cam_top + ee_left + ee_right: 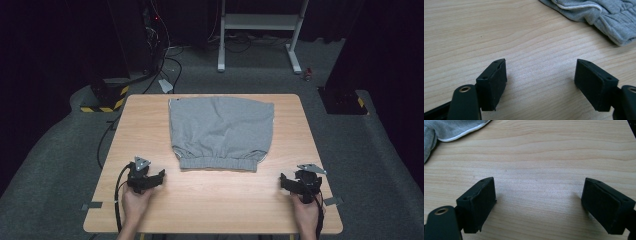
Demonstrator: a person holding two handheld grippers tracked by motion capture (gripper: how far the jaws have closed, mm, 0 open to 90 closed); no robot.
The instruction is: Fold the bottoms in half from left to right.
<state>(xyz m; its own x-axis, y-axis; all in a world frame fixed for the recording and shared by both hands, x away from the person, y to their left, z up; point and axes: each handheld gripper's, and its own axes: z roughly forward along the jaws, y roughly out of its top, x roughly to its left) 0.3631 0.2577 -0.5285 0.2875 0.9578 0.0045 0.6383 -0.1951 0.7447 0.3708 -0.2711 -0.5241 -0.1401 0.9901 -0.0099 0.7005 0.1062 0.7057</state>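
High view: folded grey fabric garment (pixel 221 131) lies mid wooden tabletop (pixel 215 200).
Left gripper (pixel 146 178): fingers released, empty.
Right gripper (pixel 295 183): fingers released, empty.

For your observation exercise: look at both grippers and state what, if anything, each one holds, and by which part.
Nothing is held. The left gripper and right gripper both stand open over bare table, apart from the grey shorts.

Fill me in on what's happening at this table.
A person sits at a wooden table with a claw in each hand. The left claw and the right claw rest near the front edge, both open and empty. Grey shorts lie flat between and beyond them, untouched, waistband toward the person.
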